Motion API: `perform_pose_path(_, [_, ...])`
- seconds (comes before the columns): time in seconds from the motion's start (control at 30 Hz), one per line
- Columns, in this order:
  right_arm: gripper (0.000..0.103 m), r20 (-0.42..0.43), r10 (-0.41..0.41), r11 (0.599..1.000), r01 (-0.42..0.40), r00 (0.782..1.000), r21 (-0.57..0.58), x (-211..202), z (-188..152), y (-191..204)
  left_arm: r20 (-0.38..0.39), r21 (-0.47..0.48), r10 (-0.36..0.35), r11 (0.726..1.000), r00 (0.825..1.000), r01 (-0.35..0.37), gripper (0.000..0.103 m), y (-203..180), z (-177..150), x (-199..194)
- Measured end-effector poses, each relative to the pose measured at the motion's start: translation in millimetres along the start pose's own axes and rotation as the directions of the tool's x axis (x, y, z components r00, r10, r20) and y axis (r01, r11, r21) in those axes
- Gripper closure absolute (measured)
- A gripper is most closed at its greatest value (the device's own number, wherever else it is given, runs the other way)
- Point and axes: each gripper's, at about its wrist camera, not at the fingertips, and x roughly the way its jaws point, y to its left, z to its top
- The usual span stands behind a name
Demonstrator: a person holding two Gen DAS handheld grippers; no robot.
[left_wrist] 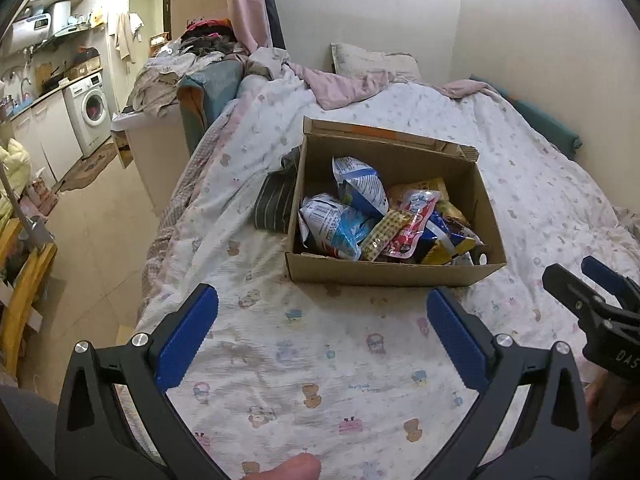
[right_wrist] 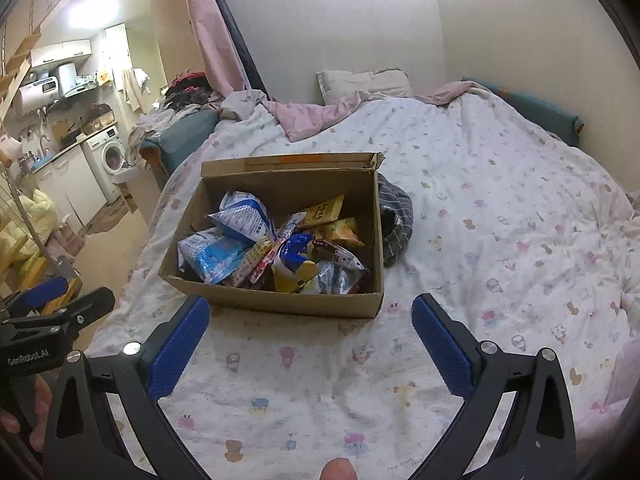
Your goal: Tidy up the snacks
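An open cardboard box (left_wrist: 394, 274) (right_wrist: 276, 300) stands on the bed. It holds several snack packets: blue-and-white bags (left_wrist: 362, 186) (right_wrist: 244, 216), a red pouch (left_wrist: 416, 220) and yellow packs (right_wrist: 324, 210). My left gripper (left_wrist: 322, 316) hangs open just short of the box's near wall, nothing between its blue pads. My right gripper (right_wrist: 310, 322) is also open and empty, close in front of the box. Each gripper shows at the edge of the other's view, the right gripper (left_wrist: 592, 280) on the right and the left gripper (right_wrist: 64, 292) on the left.
A striped dark cloth (left_wrist: 276, 200) (right_wrist: 394, 216) lies against the box's far side. The bed's printed quilt (left_wrist: 304, 360) spreads all around, with a pillow (right_wrist: 364, 82) at the head. The bed edge drops to the floor (left_wrist: 92, 232) at left, toward a washing machine (left_wrist: 90, 108).
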Motion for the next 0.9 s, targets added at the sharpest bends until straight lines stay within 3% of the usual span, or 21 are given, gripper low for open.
perform_pose_path(0.9, [0.0, -0.004, -0.013, 1.0, 0.012, 1.0, -0.018, 8.6, -0.2, 5.2, -0.003, -0.017, -0.001, 1.0, 1.0, 0.001, 0.0, 1.6, 1.2, 5.3])
